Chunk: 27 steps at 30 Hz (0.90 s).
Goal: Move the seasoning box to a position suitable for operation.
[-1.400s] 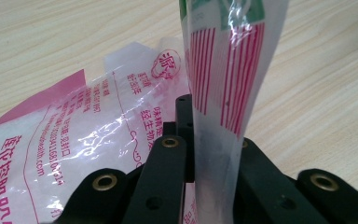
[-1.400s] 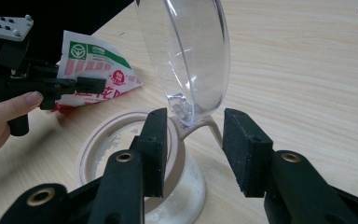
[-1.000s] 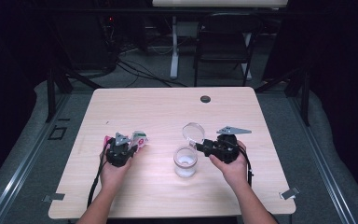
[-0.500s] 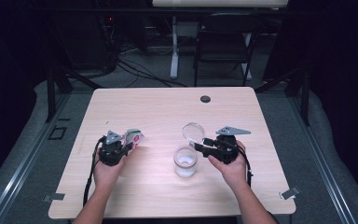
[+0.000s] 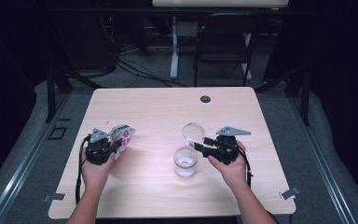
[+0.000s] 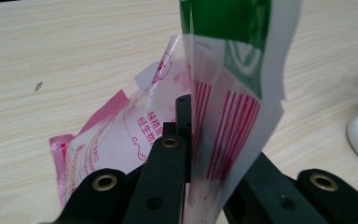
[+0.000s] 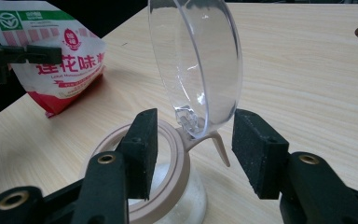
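Left gripper [image 5: 103,147] clamped on packet [image 5: 122,136], lifted left of jar [image 5: 185,161]. Right gripper [image 7: 191,149] jaws apart around hinged clear lid [image 7: 196,60], recently widened, not pressing. Advice: keep lid upright, tilt packet squarely over jar mouth.
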{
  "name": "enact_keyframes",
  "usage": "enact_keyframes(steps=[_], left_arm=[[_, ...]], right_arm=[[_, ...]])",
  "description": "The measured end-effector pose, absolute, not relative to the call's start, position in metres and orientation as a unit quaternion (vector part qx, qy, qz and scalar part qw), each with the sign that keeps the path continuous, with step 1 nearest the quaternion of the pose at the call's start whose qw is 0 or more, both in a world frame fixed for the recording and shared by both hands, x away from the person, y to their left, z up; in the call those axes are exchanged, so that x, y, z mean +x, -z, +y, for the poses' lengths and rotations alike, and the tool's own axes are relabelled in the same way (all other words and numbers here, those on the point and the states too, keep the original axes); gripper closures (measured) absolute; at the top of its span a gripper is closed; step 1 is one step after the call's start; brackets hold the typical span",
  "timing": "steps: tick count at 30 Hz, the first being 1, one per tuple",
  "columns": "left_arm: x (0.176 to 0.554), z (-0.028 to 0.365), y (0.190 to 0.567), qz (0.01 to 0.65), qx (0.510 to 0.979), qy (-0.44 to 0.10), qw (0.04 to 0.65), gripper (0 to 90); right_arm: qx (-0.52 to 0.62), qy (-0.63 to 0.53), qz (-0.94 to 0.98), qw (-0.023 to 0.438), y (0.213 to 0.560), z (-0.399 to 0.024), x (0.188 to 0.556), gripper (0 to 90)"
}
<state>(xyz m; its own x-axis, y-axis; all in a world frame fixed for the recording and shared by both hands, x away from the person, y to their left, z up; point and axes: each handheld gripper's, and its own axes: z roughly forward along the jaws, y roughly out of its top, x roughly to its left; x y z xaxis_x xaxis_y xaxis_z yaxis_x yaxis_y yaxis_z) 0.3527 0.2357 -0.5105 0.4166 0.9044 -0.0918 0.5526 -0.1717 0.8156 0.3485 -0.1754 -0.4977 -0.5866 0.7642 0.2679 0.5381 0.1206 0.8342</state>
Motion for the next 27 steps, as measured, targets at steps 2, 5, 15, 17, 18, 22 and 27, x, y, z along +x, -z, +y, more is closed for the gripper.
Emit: enact_keyframes(steps=[2, 5, 15, 17, 18, 22, 27], left_arm=[[0.352, 0.24, 0.508, 0.5, 0.73, -0.214, 0.414, 89.7], [0.351, 0.246, 0.504, 0.505, 0.722, -0.219, 0.419, 89.8], [0.348, 0.27, 0.482, 0.519, 0.699, -0.259, 0.419, 89.9], [0.35, 0.275, 0.478, 0.52, 0.698, -0.259, 0.419, 89.9], [0.351, 0.277, 0.476, 0.52, 0.699, -0.26, 0.416, 89.9], [0.356, 0.285, 0.465, 0.519, 0.703, -0.265, 0.408, 89.9], [0.366, 0.296, 0.452, 0.524, 0.704, -0.254, 0.406, 89.9]], right_arm=[[0.44, -0.497, 0.739, 0.114, 0.497, -0.176, 0.348, 50.8], [0.441, -0.498, 0.738, 0.115, 0.497, -0.176, 0.348, 51.0], [0.441, -0.5, 0.736, 0.116, 0.496, -0.178, 0.348, 51.1], [0.444, -0.504, 0.731, 0.116, 0.496, -0.178, 0.348, 51.3], [0.443, -0.506, 0.731, 0.116, 0.496, -0.179, 0.348, 51.3], [0.444, -0.504, 0.731, 0.116, 0.496, -0.179, 0.348, 51.4], [0.441, -0.504, 0.734, 0.116, 0.495, -0.179, 0.348, 51.4]])
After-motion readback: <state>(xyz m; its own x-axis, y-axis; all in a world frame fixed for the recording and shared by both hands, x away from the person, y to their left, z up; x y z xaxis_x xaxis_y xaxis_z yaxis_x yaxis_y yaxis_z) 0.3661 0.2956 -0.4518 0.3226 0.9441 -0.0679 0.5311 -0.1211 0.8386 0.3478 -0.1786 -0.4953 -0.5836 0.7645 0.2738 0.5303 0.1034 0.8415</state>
